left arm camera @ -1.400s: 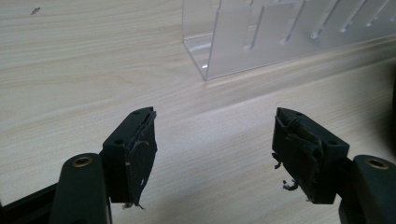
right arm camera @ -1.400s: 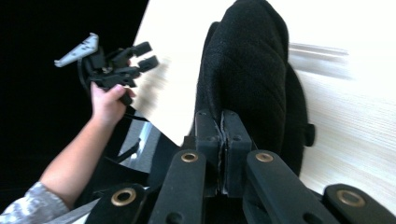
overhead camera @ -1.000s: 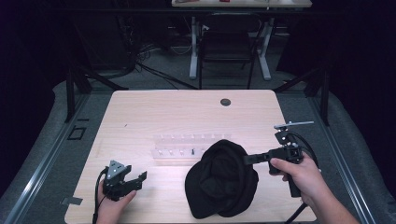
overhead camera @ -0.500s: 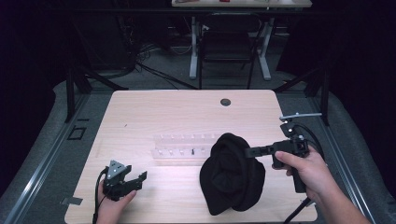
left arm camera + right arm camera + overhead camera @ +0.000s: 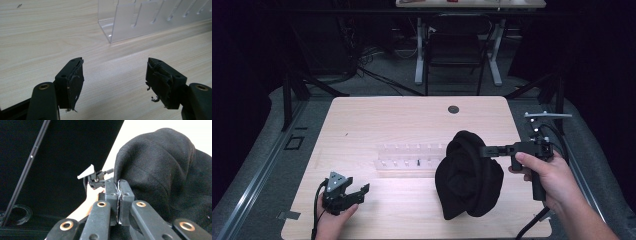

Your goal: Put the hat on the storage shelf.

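A black cloth [image 5: 469, 175], soft and hat-like, hangs bunched above the right half of the wooden table [image 5: 377, 120], its lower end at the tabletop. My right gripper [image 5: 484, 150] is shut on its upper edge, held level and pointing left. In the right gripper view the jaws [image 5: 119, 182] are pressed together on the fabric [image 5: 160, 167]. My left gripper [image 5: 358, 183] rests at the front left of the table, open with nothing between its pads [image 5: 75, 80]. The left gripper [image 5: 115, 65] faces a clear plastic rack [image 5: 150, 20].
The clear rack [image 5: 412, 157] lies across the table's middle, just left of the cloth, with a small dark piece [image 5: 418, 161] in it. A round grommet hole [image 5: 453, 108] sits near the far edge. Desk legs and a chair [image 5: 457, 50] stand beyond the table.
My right gripper has risen and drawn slightly right, lifting the black cloth from a flat heap into a hanging bunch. The left gripper has stayed put.
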Available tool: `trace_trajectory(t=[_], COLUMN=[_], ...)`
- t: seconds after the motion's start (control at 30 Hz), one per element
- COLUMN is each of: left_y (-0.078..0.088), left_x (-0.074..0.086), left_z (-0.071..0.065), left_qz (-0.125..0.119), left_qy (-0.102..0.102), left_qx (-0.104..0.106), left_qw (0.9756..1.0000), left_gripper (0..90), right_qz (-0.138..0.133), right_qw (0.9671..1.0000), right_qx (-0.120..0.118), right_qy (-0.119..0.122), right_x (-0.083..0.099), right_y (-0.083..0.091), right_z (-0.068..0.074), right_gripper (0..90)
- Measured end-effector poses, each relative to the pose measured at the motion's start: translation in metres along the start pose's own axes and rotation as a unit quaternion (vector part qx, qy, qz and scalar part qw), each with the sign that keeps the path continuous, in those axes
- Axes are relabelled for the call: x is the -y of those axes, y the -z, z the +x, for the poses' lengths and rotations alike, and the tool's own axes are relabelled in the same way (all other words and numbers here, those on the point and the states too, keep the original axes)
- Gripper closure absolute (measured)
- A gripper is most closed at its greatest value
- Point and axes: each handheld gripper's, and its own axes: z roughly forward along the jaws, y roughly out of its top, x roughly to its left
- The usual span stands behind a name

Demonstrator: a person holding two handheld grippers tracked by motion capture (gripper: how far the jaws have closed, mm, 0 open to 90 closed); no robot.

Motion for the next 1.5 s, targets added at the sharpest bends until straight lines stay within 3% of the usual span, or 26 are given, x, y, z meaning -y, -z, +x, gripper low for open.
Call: trace_trajectory(t=[0.3,0.7,1.5], left_y=[0.000,0.000,0.000], left_x=[0.000,0.000,0.000], left_z=[0.000,0.000,0.002], left_qz=[-0.003,-0.001,-0.004], left_qy=[0.001,-0.001,0.001], left_qx=[0.000,0.000,0.004], left_qw=[1.0000,1.0000,1.0000], left_gripper=[30.3,30.3,30.3], right_qz=[-0.029,-0.053,-0.069], right_qw=[0.9995,0.9984,0.9972], right_qx=[-0.014,-0.006,-0.010], right_qy=[0.009,0.020,0.025], right_x=[-0.011,-0.028,-0.058], right_y=[0.003,0.000,-0.037], right_z=[0.010,0.020,0.031], right_gripper=[88.5,88.6,88.7])
